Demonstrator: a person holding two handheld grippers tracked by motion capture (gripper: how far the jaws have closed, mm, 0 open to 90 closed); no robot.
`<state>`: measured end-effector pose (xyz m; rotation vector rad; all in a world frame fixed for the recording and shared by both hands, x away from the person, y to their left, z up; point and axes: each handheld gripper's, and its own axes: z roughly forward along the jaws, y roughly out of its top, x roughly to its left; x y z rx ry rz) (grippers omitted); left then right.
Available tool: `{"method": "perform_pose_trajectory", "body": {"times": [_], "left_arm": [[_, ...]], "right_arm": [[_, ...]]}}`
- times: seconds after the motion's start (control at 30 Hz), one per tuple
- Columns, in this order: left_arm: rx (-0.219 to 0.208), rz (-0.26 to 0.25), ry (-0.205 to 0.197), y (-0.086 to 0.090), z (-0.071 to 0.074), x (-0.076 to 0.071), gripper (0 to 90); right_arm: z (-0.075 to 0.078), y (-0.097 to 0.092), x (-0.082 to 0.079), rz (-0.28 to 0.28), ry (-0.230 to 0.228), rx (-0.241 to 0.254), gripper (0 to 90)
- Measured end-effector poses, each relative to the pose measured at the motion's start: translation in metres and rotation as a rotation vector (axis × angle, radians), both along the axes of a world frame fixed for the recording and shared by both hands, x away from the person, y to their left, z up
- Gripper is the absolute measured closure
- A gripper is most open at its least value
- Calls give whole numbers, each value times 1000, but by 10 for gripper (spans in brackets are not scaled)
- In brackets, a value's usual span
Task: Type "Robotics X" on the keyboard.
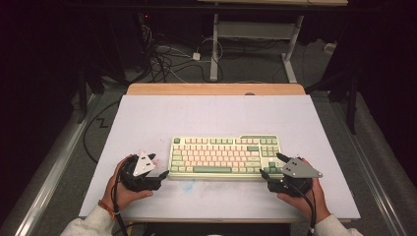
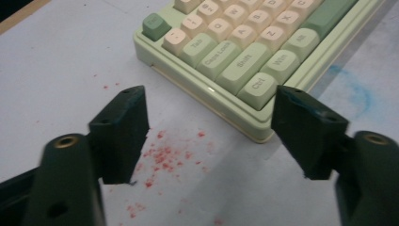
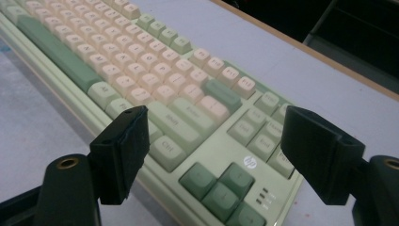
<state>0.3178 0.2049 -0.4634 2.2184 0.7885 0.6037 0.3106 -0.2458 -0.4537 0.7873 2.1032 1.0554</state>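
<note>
Between both grippers: keyboard [image 1: 224, 156], flat on the table [image 1: 147, 118], long axis running left-right. Left gripper [image 1: 156, 166] sits just off its left end, right gripper [image 1: 271, 167] over the arrow-key corner. Both have jaws spread, holding nothing. Equally near; likely a two-ended grab.

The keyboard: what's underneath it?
The keyboard lies flat on the pale table. Red specks and a blue smudge show beside it; anything under it is covered.
</note>
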Motion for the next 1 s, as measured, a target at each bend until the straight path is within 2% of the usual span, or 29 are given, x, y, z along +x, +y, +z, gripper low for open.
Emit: {"method": "perform_pose_trajectory", "body": {"times": [0.07, 0.23, 0.33, 0.37, 0.4, 0.43, 0.6, 0.73, 1.0], "left_arm": [[-15, -13, 6, 0, 1, 0, 353], [-59, -57, 23, -3, 7, 2, 606], [-60, -110, 48, -8, 11, 7, 795], [-81, -131, 65, -9, 13, 9, 849], [-78, -135, 70, -12, 14, 12, 880], [-62, -135, 70, -14, 16, 14, 881], [-49, -138, 75, -29, 24, 24, 880], [-43, -175, 78, -46, 28, 29, 881], [7, -247, 90, -86, 29, 41, 879]], "right_arm": [[-2, -1, -3, -4, 7, -3, 243], [-5, -2, -6, -3, 4, -13, 243], [-6, 1, -6, 2, 2, -24, 243], [-6, 1, -6, 4, 3, -24, 243], [-6, 2, -5, 4, 5, -24, 243], [-6, 2, -6, 5, 5, -30, 243], [-6, 3, -5, 1, 4, -30, 243], [-7, 3, -4, 0, 9, -34, 243], [-9, 4, -3, 6, 16, -45, 244]]}}
